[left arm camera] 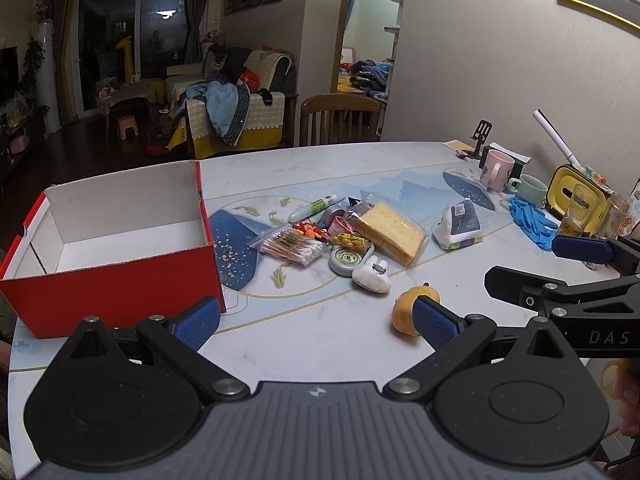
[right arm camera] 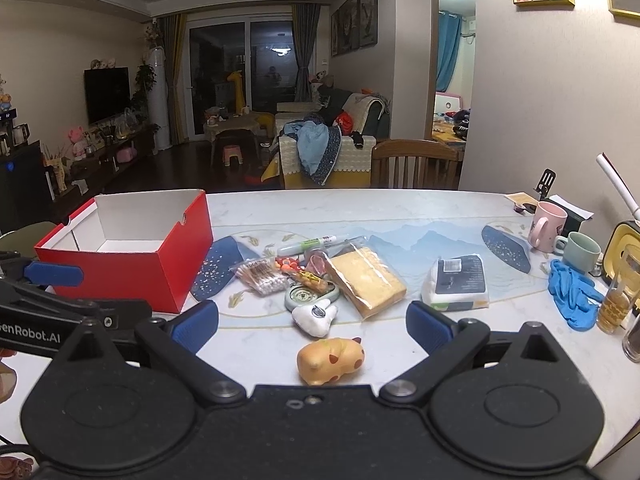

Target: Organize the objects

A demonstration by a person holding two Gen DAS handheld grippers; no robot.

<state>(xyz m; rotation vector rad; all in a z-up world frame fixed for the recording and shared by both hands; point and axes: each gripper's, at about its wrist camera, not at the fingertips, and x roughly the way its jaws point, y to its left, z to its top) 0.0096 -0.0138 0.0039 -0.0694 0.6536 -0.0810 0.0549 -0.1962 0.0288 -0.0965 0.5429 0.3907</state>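
An open red box point(left arm camera: 112, 292) point(right arm camera: 120, 276) with a white inside stands on the table's left. Right of it lies a pile: a bag of cotton swabs point(left arm camera: 290, 246) point(right arm camera: 262, 276), a green pen point(left arm camera: 316, 208), bagged bread point(left arm camera: 390, 232) point(right arm camera: 366, 280), a tissue pack point(left arm camera: 460, 224) point(right arm camera: 456, 282) and a white plush point(left arm camera: 372, 274) point(right arm camera: 316, 318). An orange squishy toy point(left arm camera: 406, 312) point(right arm camera: 330, 360) lies nearest. My left gripper point(left arm camera: 316, 320) is open and holds nothing, just right of the box. My right gripper point(right arm camera: 312, 326) is open, with the toy seen between its fingers, untouched.
At the table's point(left arm camera: 320, 160) right edge by the wall stand a pink mug point(left arm camera: 496, 170), a green mug point(left arm camera: 532, 190), a yellow container point(left arm camera: 576, 192) and a glass point(right arm camera: 614, 304), with blue gloves point(left arm camera: 532, 220) beside them. A wooden chair point(left arm camera: 340, 118) stands behind the table.
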